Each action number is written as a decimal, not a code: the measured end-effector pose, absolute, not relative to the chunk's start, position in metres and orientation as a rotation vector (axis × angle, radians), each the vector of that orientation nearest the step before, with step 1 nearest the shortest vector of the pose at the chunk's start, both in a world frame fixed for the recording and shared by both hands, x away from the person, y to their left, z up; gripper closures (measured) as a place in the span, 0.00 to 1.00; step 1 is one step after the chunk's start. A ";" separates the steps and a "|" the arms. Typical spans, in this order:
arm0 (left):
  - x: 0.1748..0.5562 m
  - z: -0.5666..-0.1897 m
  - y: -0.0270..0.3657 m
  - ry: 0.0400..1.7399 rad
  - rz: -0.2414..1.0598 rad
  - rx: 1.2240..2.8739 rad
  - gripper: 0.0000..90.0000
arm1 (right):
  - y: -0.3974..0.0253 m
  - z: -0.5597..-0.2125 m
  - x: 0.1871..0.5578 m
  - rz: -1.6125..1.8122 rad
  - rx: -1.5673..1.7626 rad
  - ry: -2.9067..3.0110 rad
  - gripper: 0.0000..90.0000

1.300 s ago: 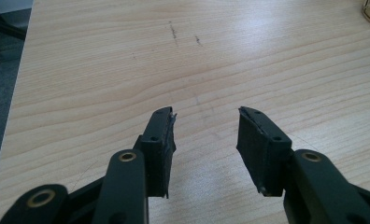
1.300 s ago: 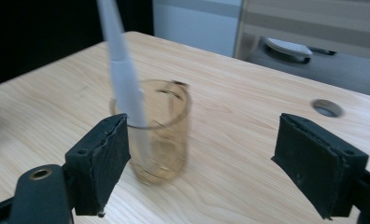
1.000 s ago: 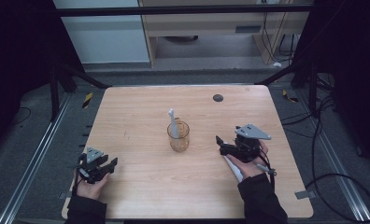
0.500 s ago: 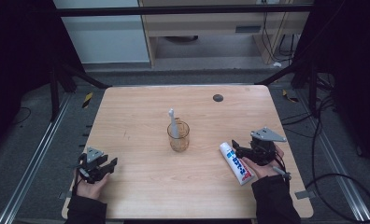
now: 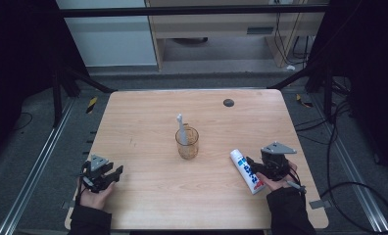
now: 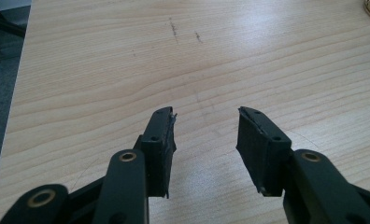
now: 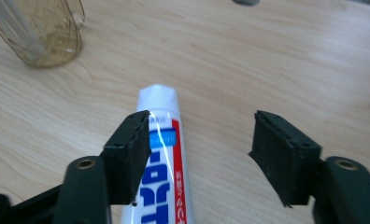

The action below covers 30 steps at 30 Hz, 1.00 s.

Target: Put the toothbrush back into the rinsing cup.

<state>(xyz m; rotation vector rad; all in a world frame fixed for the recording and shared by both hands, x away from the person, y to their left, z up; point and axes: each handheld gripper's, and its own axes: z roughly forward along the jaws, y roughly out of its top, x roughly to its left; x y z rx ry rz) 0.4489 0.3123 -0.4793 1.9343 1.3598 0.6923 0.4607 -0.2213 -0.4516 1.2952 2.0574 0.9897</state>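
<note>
The white tube of toothpaste with blue and red print (image 5: pixel 247 171) lies flat on the pale wooden counter (image 5: pixel 148 127), just beside the right gripper (image 7: pixel 199 140), whose fingers are wide apart. It looks soft and light, maybe slippery; grab its middle gently.

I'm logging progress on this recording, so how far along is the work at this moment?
Done: a toothbrush stands in the glass cup at mid-table. In hand: nothing is gripped; the right hand-held gripper is open, with the toothpaste tube lying flat on the table under its left jaw. The left hand-held gripper is open over bare wood. Left, probably: grasping the tube and moving it, perhaps to the cup.
</note>
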 end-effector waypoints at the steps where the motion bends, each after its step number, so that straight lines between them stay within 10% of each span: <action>1: 0.449 -0.479 0.312 1.358 0.693 1.935 0.61 | -0.223 -0.456 0.460 0.976 1.303 2.067 0.54; 20: 0.447 -0.478 0.312 1.351 0.694 1.936 0.62 | -0.230 -0.469 0.452 0.876 1.324 2.155 0.97; 30: 0.447 -0.478 0.311 1.348 0.694 1.939 0.62 | -0.236 -0.475 0.450 0.814 1.358 2.186 1.00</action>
